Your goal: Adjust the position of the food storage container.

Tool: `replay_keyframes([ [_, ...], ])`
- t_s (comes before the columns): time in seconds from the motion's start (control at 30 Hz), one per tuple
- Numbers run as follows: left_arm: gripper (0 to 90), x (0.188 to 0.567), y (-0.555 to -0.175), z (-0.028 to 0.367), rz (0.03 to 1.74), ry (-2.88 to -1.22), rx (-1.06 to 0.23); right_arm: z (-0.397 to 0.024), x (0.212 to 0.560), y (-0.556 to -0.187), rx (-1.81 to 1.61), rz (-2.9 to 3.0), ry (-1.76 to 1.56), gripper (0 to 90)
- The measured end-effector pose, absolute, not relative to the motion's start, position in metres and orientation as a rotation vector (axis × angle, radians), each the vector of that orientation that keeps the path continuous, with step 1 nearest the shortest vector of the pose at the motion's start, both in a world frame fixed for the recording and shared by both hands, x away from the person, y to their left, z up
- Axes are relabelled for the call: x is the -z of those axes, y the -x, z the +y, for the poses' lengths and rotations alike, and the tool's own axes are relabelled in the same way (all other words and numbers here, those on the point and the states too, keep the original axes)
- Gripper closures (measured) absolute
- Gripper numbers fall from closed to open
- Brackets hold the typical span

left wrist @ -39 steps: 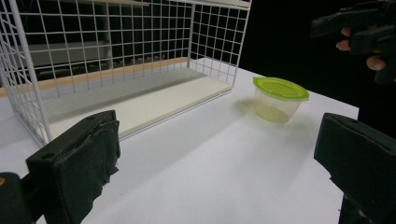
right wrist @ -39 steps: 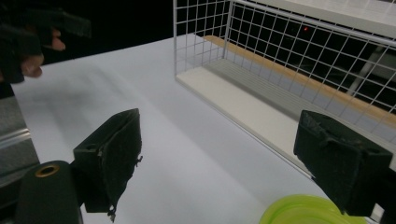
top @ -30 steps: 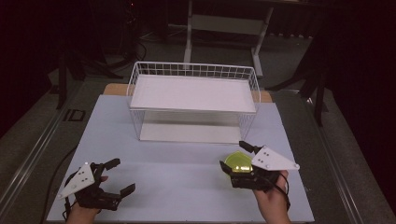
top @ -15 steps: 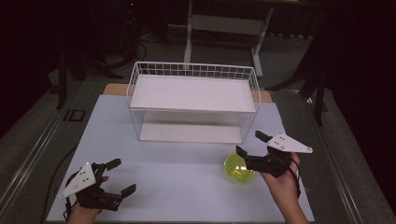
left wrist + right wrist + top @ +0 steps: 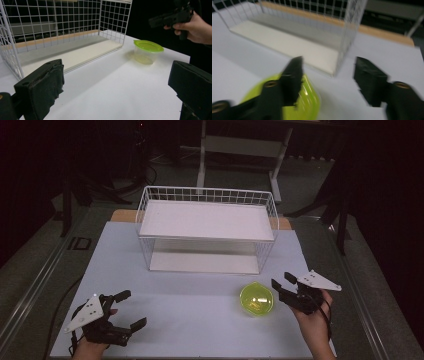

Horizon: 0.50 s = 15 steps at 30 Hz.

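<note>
Wire basket at twelve o'clock on the table; lidded container before it at four o'clock; right gripper just beside, at three o'clock of it; left gripper at eight o'clock

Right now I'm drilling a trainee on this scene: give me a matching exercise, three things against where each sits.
Things:
1. container with green lid
2. wire rack
3. left gripper

Places:
A. near left corner of the table
B. back middle of the table
C. on the table, just left of the right gripper

Pairs: 1-C, 2-B, 3-A
</note>
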<state>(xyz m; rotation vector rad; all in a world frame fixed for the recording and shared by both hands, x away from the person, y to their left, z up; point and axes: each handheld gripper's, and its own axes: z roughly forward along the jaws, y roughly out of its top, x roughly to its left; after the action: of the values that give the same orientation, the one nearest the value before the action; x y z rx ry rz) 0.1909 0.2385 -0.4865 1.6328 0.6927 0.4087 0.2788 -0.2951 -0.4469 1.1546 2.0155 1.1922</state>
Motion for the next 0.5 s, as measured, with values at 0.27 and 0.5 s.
replay_keyframes([
  [0.27, 1.2, 0.487, -0.191, 0.238, 0.694, -1.635, -0.41, -0.312, 0.477, -0.275, -1.08, 2.061, -1.26, 68.8],
  [0.5, 1.2, 0.486, -0.191, 0.239, 0.698, -1.627, -0.413, -0.314, 0.503, -0.268, -1.026, 2.189, -1.338, 90.0],
])
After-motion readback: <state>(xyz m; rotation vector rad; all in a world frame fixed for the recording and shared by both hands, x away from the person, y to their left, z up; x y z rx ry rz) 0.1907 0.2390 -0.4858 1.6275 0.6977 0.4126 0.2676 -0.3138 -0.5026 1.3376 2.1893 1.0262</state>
